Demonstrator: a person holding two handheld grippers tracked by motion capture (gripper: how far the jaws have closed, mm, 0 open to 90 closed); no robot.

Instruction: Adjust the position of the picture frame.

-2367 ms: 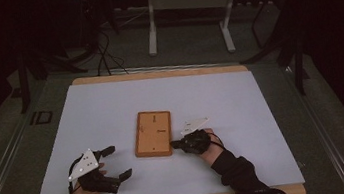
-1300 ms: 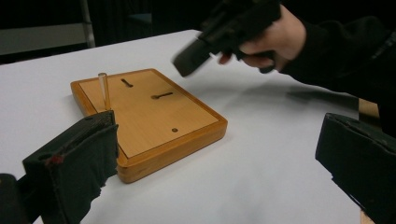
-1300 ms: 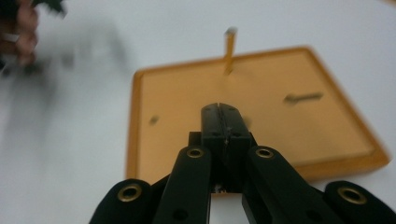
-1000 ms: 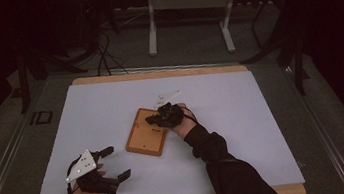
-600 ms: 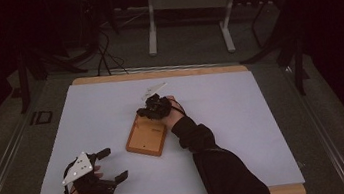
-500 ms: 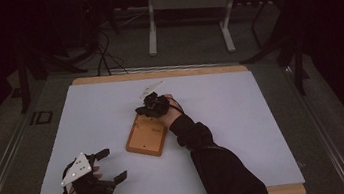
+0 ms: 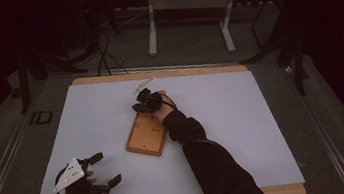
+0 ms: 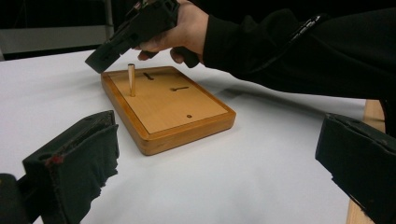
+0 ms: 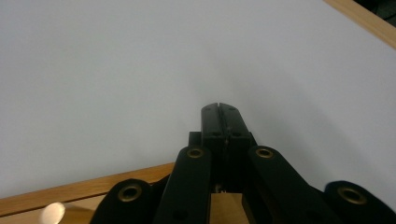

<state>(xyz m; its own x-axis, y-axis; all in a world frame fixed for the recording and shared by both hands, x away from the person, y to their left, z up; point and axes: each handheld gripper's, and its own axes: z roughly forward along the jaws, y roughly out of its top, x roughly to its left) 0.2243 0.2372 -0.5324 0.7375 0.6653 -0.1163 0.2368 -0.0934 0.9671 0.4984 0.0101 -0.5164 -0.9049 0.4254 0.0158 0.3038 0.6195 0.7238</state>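
Biggest thing first: the table (image 7: 243, 118) with its white sheet, and I'm watching this remotely from the high view. Near the middle sits the board (image 7: 146, 134), a shallow wooden tray turned a bit askew. The right tool (image 7: 143, 102) is at the board's far end, jaws pressed together with nothing between them (its own camera looks along them at bare white sheet). The left tool (image 7: 103, 169) rests near the front left edge, well apart from the board, jaws spread wide and empty.

Smallest bit: the peg (image 8: 131, 80), standing upright near the far end of the board. In the left gripper view the right tool's nose hangs just above and beside the peg's top; I can't tell if it's touching.

What worries me from here:
- The peg is thin and tall, so a sideways nudge from that closed tool could tip it or pop it out of its hole.
- Nothing is holding the board down, so any push on the peg could slide or spin it on the smooth sheet.
- Closed jaws can't grab it; they'd have to open first.
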